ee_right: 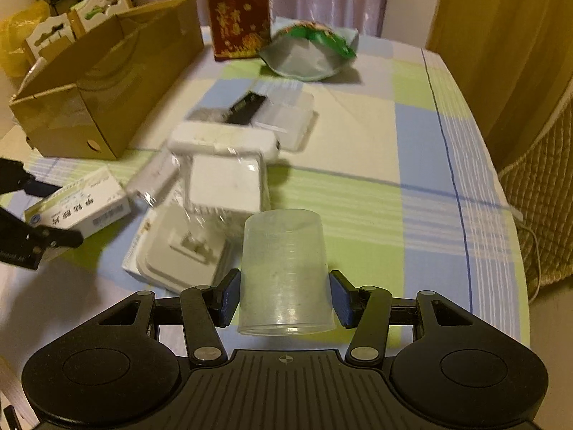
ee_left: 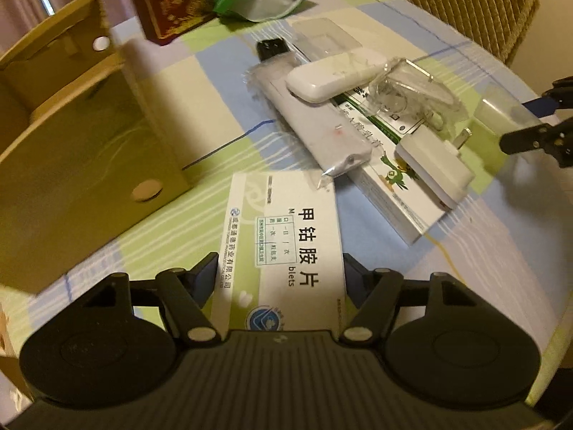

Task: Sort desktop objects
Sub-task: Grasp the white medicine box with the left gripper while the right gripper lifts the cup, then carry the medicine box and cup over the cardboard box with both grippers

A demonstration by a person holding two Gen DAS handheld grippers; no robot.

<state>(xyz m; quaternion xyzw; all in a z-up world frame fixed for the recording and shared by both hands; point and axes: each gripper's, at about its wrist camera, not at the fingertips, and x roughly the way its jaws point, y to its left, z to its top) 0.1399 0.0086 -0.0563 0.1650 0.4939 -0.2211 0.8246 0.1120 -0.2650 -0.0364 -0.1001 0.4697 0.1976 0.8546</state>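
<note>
Translucent plastic, a cup (ee_right: 284,272) sits mouth-toward-camera between the blue pads (ee_right: 229,297) of the right tongs (ee_right: 284,299), which press on both its sides and hold it over the checked worktop (ee_right: 412,193). The left tongs (ee_left: 281,279) are closed on a white pill box (ee_left: 283,247), gripped by its long edges above the cloth. Just ahead lies a heap: a wrapped white remote (ee_left: 315,125), a white dongle (ee_left: 336,75) resting on it, a green-printed carton (ee_left: 394,186), a white plug (ee_left: 433,168) on that carton, and crumpled clear packaging (ee_left: 404,89). An open cardboard box (ee_left: 82,136) stands at the left of the worktop, with a red box (ee_right: 238,16) and a green foil bag (ee_right: 311,50) at the far end.
</note>
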